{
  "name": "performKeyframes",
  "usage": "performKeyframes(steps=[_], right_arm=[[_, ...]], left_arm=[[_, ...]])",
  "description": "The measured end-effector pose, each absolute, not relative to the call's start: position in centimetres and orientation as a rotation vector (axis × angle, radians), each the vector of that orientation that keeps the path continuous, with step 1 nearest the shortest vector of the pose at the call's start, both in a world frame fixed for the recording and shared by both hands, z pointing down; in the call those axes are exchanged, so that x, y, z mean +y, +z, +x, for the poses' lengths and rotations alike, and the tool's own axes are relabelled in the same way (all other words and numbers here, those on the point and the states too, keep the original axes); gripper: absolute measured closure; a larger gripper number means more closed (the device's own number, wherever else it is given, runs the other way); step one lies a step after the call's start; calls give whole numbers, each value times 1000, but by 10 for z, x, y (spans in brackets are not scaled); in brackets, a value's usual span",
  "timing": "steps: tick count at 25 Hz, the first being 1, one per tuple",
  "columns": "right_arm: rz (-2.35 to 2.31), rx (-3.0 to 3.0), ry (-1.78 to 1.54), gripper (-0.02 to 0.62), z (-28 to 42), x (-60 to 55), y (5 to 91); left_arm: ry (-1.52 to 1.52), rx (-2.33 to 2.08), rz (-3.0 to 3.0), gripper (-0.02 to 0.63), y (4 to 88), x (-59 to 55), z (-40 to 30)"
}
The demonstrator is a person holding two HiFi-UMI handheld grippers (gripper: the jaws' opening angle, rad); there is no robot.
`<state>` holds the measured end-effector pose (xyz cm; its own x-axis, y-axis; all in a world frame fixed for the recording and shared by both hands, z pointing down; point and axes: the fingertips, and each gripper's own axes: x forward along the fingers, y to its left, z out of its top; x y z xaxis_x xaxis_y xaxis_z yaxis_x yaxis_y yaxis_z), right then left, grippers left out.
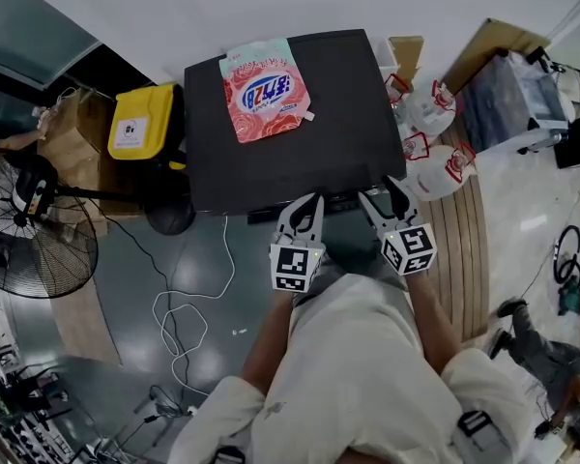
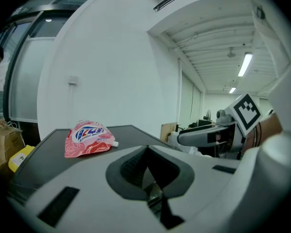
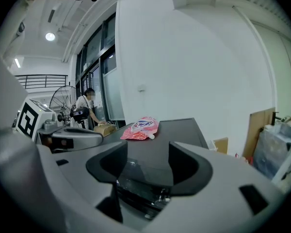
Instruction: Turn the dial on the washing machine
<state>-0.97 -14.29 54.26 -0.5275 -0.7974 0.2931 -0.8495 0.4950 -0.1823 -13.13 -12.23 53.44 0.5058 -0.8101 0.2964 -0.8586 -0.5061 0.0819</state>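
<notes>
The washing machine (image 1: 300, 153) is a black box seen from above, with a pink detergent pouch (image 1: 264, 90) lying on its lid. Along its near front edge runs a dark control strip (image 1: 271, 214); I cannot make out the dial on it. My left gripper (image 1: 309, 203) hovers at that front edge with its jaws together and nothing between them. The right gripper (image 1: 385, 196) is beside it at the front right corner, jaws apart and empty. In the left gripper view the shut gripper (image 2: 146, 154) faces the pouch (image 2: 87, 139). The right gripper (image 3: 146, 165) looks over the glossy front edge toward the pouch (image 3: 143, 128).
A yellow box (image 1: 140, 122) stands left of the machine, with a floor fan (image 1: 34, 235) further left. White cables (image 1: 184, 317) trail on the floor. White bags (image 1: 435, 133) and a wooden pallet (image 1: 474, 230) crowd the right side. A person (image 3: 87, 106) stands far off.
</notes>
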Motion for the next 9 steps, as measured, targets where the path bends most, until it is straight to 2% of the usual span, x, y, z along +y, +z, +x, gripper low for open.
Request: performKeyframes(steps=[9], right_arm=[[1431,-2566,422,331,-26,-141,539]], left_arm=[[291,-1417,2563,594,527,-120,-144]])
